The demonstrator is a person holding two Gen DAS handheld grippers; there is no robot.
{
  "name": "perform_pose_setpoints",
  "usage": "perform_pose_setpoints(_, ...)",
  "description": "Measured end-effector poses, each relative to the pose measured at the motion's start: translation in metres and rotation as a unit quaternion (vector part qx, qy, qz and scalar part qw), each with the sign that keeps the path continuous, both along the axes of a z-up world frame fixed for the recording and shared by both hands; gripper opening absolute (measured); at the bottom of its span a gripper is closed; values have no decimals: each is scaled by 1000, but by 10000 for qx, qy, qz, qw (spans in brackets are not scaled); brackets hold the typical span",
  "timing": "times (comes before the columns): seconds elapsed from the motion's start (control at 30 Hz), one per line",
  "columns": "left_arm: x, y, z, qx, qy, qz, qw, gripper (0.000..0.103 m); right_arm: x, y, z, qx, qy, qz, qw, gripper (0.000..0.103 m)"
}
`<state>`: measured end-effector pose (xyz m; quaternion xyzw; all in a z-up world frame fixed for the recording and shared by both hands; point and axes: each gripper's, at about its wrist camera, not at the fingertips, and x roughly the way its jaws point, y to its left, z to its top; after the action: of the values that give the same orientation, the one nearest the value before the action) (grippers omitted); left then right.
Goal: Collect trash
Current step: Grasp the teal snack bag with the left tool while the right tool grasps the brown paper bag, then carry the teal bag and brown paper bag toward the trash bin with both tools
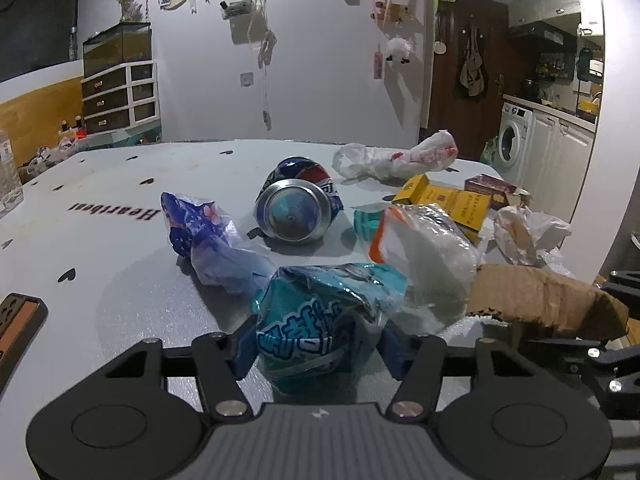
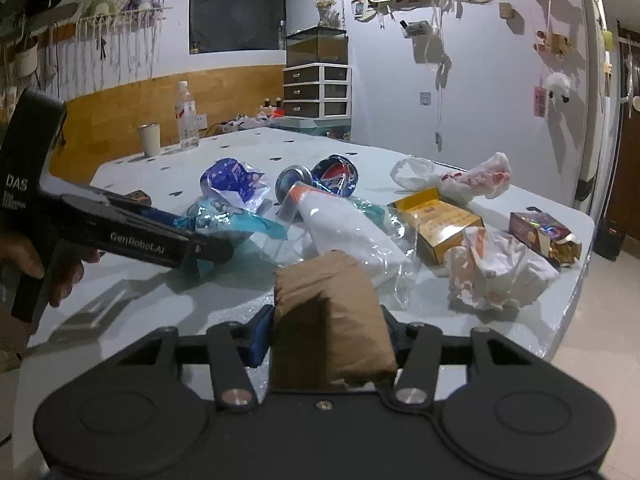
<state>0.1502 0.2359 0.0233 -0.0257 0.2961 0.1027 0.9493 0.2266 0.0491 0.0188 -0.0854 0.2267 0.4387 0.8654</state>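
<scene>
The left gripper (image 1: pixel 316 350) has its jaws clamped on a teal wrapper (image 1: pixel 320 312) at lower centre. The right gripper (image 2: pixel 330 338) has its jaws clamped on a brown cardboard piece (image 2: pixel 332 320). Beyond, a crushed can (image 1: pixel 298 204) lies mid-frame on the white worktop (image 1: pixel 120 248).

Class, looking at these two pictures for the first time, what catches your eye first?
The teal wrapper pinched in the left tongs and the brown cardboard clamped in the right tongs, both near the table's front edge. Behind them, a crushed blue can lies on its side mid-table.
</scene>
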Motion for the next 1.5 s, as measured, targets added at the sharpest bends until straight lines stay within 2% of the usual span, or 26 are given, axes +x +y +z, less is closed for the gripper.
perform_pose_setpoints(0.3,-33,-19,12,29,-342,85,9994,55,-16,-16,12,182,7,-204,9996,53)
perform_pose_setpoints(0.83,-92,-47,35,205,-664,290,9972,54,-56,-49,38,373,-156,-634,9972,53)
perform_pose_setpoints(1.17,-89,-96,50,204,-898,-57,9957,54,-65,-97,54,403,-317,-1182,9917,53)
perform_pose_setpoints(1.5,-53,-159,50,3,-960,-621,9934,54,-57,-163,60,286,-394,-1856,9814,53)
